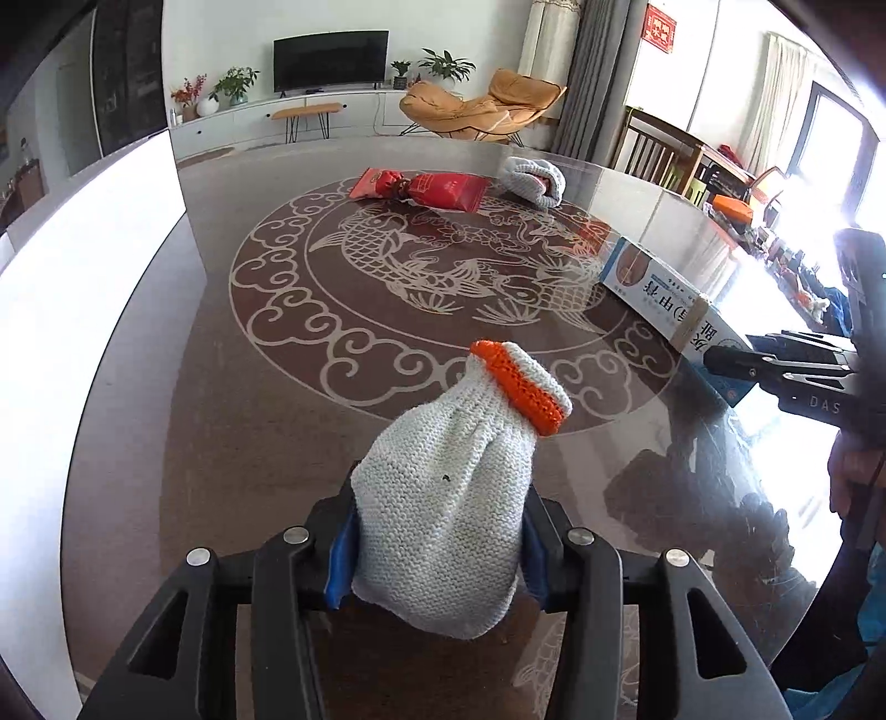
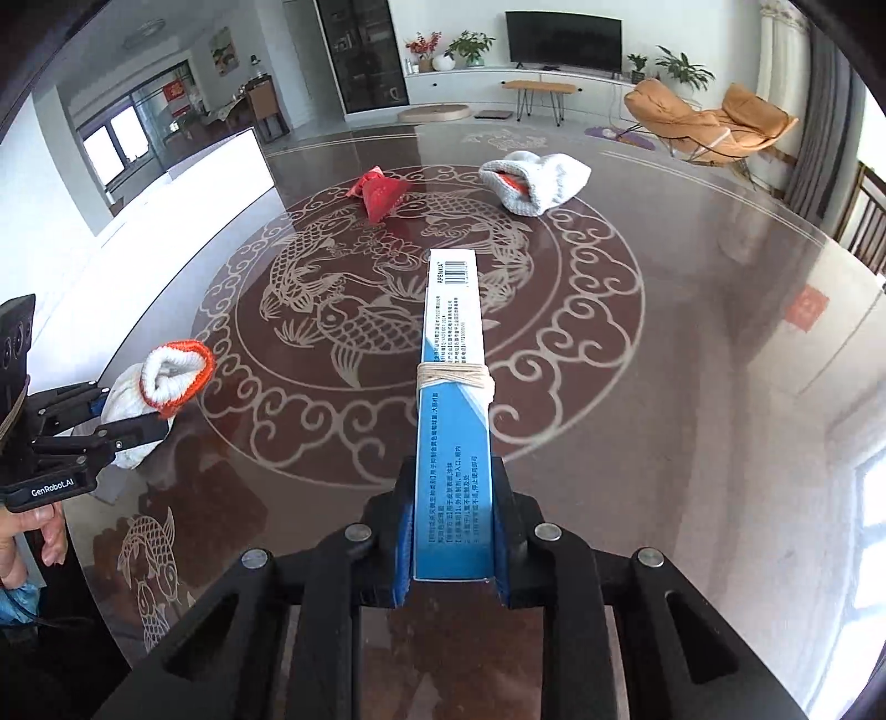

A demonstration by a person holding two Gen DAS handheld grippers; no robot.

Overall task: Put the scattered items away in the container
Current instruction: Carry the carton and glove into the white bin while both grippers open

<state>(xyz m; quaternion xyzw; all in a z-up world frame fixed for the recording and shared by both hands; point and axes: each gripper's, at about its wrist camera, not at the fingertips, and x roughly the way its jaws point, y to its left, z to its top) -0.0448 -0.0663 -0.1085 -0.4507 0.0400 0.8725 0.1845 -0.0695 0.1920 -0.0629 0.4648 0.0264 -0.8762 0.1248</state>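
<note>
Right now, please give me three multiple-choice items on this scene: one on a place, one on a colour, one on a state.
1. Where does the red drawstring pouch lie?
A. On the fish-patterned round table
B. On a chair
C. In a gripper

2. Which colour is the cuff of the grey knitted glove?
A. Green
B. Orange
C. Black

3. What is between the right gripper pads?
A. Nothing
B. A cup
C. The long blue and white carton

Key: 1 A, it rests on the tabletop; 2 B, the rim is orange; 3 C, both pads press on its sides.

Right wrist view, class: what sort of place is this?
Probably a home living room: a black flat television on a white low cabinet, a tan lounge chair, potted green plants.
</note>
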